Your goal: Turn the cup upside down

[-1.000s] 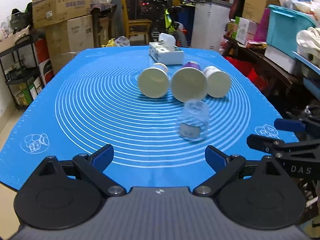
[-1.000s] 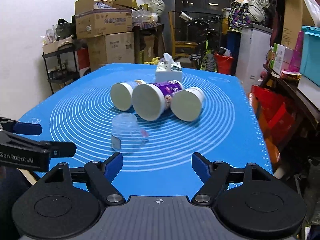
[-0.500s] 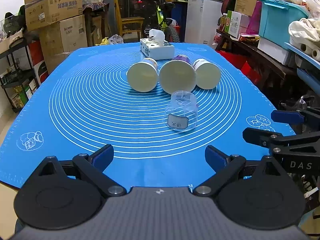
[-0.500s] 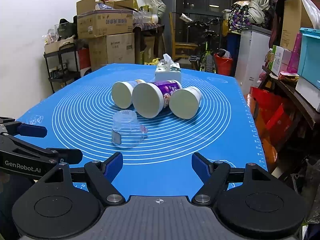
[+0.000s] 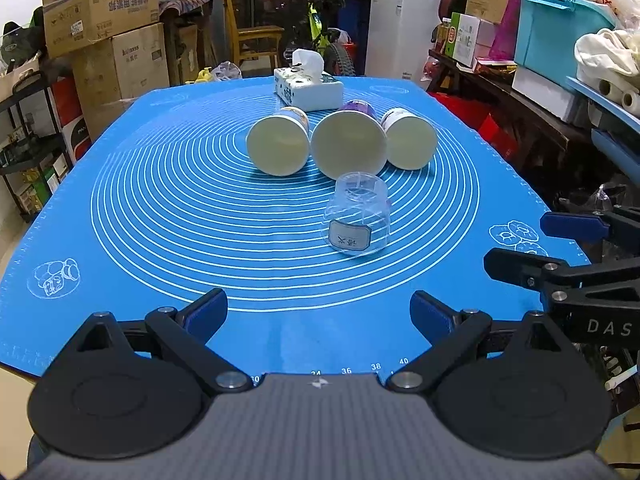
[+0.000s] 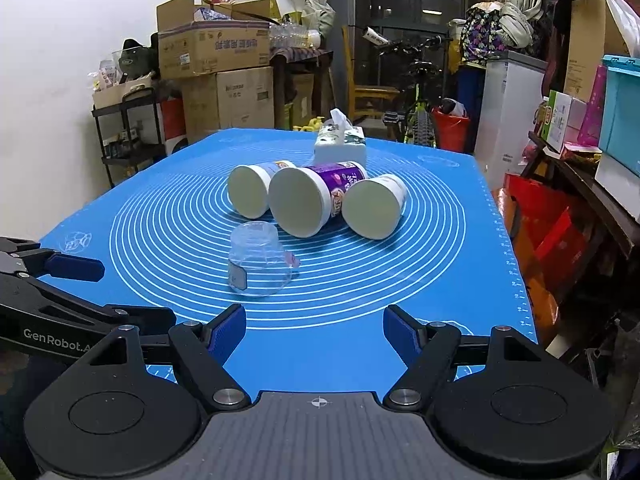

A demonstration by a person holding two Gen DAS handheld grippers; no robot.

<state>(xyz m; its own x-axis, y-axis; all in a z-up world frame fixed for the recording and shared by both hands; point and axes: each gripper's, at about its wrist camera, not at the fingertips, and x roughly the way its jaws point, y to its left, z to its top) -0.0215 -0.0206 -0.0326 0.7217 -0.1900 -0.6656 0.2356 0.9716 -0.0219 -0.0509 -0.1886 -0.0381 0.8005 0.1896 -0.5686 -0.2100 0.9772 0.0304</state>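
A clear plastic cup with a white label stands upside down, mouth on the blue mat, just in front of three lying tubs. It also shows in the right wrist view. My left gripper is open and empty at the mat's near edge, well short of the cup. My right gripper is open and empty, also near the front edge, with the cup ahead and left. Each gripper shows at the side of the other's view.
Three paper tubs lie on their sides behind the cup, bases toward me. A tissue box sits farther back. Cardboard boxes stand at the left, shelves and bins at the right beyond the mat's edge.
Both grippers have drawn back toward the front edge of the mat, so the cup looks farther away. The cup stands still upside down; it was blurred one second ago.
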